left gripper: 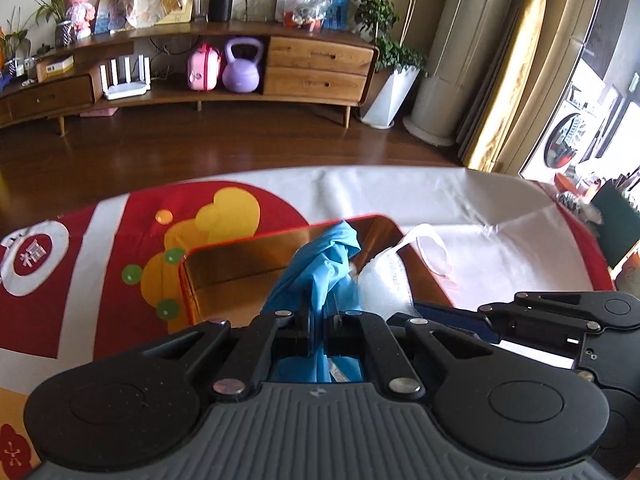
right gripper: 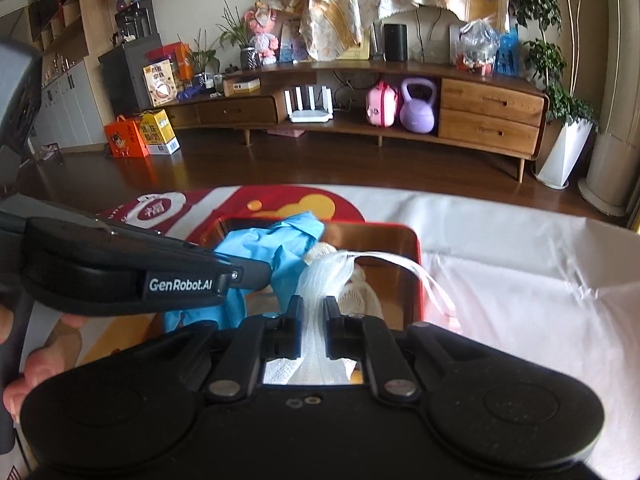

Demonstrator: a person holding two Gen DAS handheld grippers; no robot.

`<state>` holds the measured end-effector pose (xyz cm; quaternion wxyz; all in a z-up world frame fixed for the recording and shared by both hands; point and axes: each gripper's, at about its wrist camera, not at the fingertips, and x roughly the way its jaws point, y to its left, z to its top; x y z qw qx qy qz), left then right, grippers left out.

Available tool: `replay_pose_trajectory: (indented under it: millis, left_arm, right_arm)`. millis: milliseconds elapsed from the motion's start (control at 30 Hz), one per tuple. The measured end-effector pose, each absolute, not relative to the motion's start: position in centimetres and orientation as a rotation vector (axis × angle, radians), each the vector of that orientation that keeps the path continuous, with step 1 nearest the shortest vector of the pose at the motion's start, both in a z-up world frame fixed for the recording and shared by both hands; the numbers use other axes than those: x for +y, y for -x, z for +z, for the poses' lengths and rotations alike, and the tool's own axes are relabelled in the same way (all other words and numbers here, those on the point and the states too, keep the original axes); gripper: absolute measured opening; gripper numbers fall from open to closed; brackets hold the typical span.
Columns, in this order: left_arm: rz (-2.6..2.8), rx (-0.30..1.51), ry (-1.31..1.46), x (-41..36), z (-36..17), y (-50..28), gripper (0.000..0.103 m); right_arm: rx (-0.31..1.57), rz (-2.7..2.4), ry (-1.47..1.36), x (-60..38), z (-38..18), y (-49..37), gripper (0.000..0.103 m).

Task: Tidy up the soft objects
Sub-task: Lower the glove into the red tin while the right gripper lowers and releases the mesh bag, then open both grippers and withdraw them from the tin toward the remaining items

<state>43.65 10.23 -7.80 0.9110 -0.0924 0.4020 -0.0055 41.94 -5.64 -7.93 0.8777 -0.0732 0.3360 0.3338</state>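
A red tin box (left gripper: 224, 248) with a gold inside stands open on the table; it also shows in the right wrist view (right gripper: 416, 248). My left gripper (left gripper: 319, 322) is shut on a blue glove (left gripper: 320, 268) and holds it over the box. My right gripper (right gripper: 313, 316) is shut on a white mesh sponge (right gripper: 326, 276) with a ribbon loop (right gripper: 432, 280), also over the box. The blue glove (right gripper: 272, 240) and the left gripper (right gripper: 252, 274) show at left in the right wrist view. The white mesh sponge (left gripper: 380, 284) and the right gripper (left gripper: 452, 316) show at right in the left wrist view.
The table has a red, white and yellow cloth (left gripper: 120, 240) and a white sheet (right gripper: 520, 280). Beyond the far edge is a dark wood floor (left gripper: 200, 148) and a long wooden cabinet (left gripper: 316, 68). Clutter (left gripper: 608, 216) stands at the table's right end.
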Motion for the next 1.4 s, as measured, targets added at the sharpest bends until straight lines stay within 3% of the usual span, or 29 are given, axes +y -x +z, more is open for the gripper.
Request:
replay_pose_trajectory:
  millis: [400,733,967,1067,1167,1300,1400]
  left_arm:
    - [0.001,0.927,0.19,10.7,-11.6,-44.7,0.004]
    - [0.006,0.923,0.206,10.8,-11.8,-44.7,0.004]
    - [0.026,0.922,0.188,10.6,-11.1,-44.1,0.009]
    - [0.024,0.911,0.191,10.6,-10.6,-43.8,0.014]
    - [0.033,0.895,0.191,10.6,-9.9,-43.4,0.028]
    - [0.034,0.868,0.187,10.7,-9.0,-42.6,0.064]
    - [0.039,0.858,0.182,10.7,-8.3,-42.1,0.064]
  right_arm:
    - [0.748,0.698,0.183,-4.7,-10.1,-42.2,0.014]
    - [0.749,0.69,0.156,-5.6,-9.9,-42.3,0.034]
    - [0.737,0.703,0.151,-6.2,-8.8,-41.8,0.04]
    - [0.734,0.708,0.163,-6.5,-8.3,-41.5,0.044]
    - [0.729,0.703,0.17,-6.8,-7.9,-41.0,0.05]
    - [0.722,0.701,0.167,-6.9,-7.5,-40.6,0.057]
    - [0.709,0.703,0.18,-6.8,-7.0,-40.4,0.065]
